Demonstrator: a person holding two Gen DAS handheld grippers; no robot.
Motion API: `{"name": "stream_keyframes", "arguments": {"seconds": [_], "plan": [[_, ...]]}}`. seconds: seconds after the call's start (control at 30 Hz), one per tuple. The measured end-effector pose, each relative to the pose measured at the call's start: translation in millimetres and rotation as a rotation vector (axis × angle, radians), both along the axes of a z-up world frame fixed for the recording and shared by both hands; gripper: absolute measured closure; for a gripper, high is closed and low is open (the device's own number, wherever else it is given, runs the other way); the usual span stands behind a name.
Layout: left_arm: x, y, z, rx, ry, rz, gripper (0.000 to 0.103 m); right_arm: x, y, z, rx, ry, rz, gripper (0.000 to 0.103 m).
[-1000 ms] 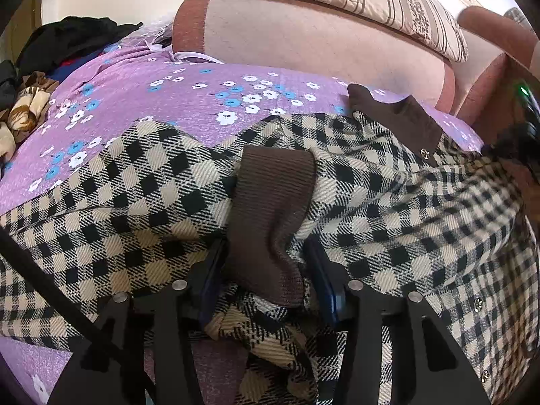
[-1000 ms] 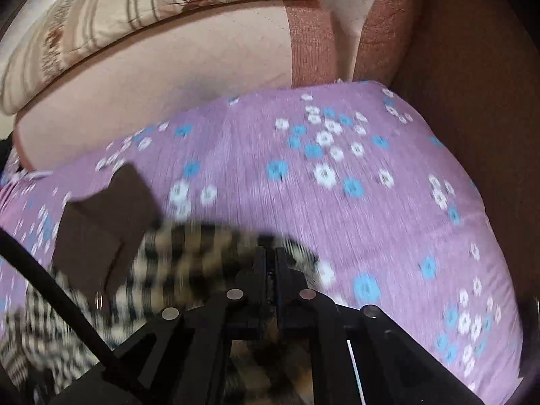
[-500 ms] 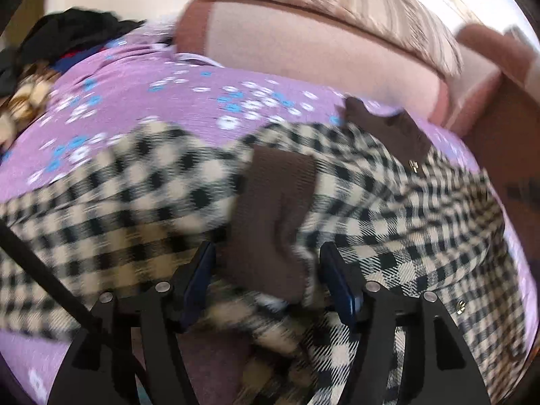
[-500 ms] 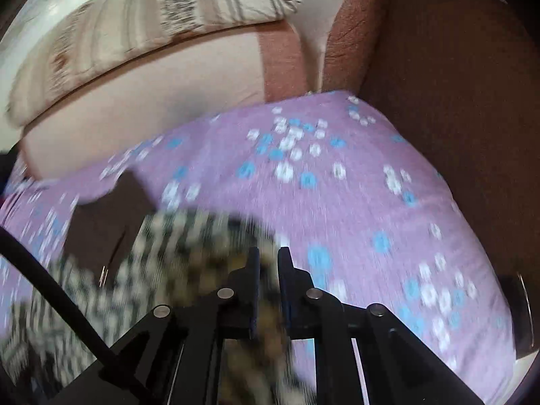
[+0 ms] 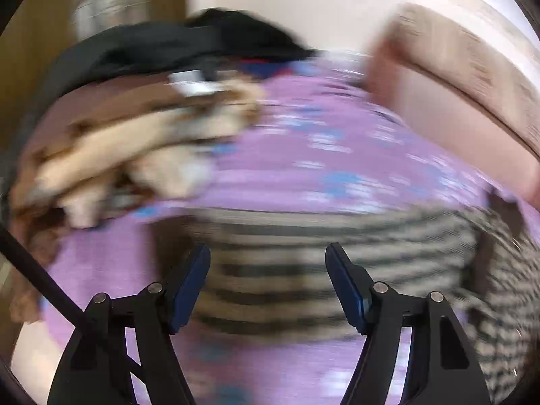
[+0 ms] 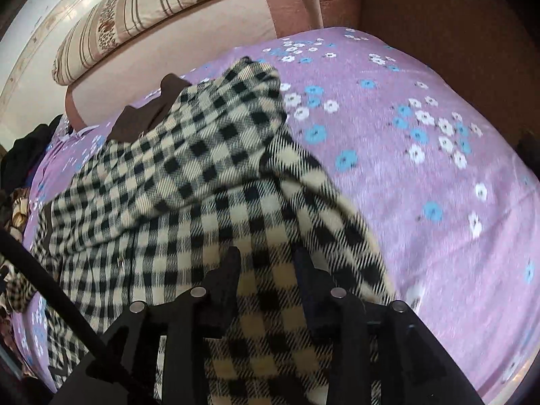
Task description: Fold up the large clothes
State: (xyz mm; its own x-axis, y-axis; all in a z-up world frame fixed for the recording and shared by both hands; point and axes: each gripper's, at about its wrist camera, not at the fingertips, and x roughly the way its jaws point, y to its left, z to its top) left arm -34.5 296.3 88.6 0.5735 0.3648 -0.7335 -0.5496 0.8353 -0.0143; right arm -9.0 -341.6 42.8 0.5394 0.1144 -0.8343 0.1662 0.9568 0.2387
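Note:
A black-and-cream checked jacket [image 6: 189, 168] with a brown collar [image 6: 148, 114] lies spread on the purple flowered sofa cover [image 6: 422, 175]. One sleeve is folded across its body. My right gripper [image 6: 266, 263] is open just above the jacket's near part, holding nothing. The left wrist view is heavily blurred: my left gripper [image 5: 268, 263] is open wide and empty above the jacket's edge [image 5: 337, 253].
A striped cushion [image 6: 141, 17] lies on the pink sofa back [image 6: 189, 57]. A brown armrest [image 6: 455, 33] rises at the right. A pile of tan and black clothes [image 5: 135, 128] sits at the sofa's left end.
Both grippers have let go of the jacket and opened. The left one swung left toward the clothes pile. The right one pulled back, and a sleeve now lies folded over the body.

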Motion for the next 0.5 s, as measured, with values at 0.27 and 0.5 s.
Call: {"name": "stream_keyframes", "arguments": {"seconds": [0.27, 0.5], "plan": [[-33.3, 82.7, -33.7, -0.248, -0.018, 0.143, 0.027, 1.0, 8.5, -1.7, -0.001, -0.021, -0.006, 0.053], [-8.6, 68.1, -51.3, -0.286, 0.016, 0.063, 0.036, 3.8, 23.5, -2.7, -0.086, -0.035, 0.014, 0.053]]}}
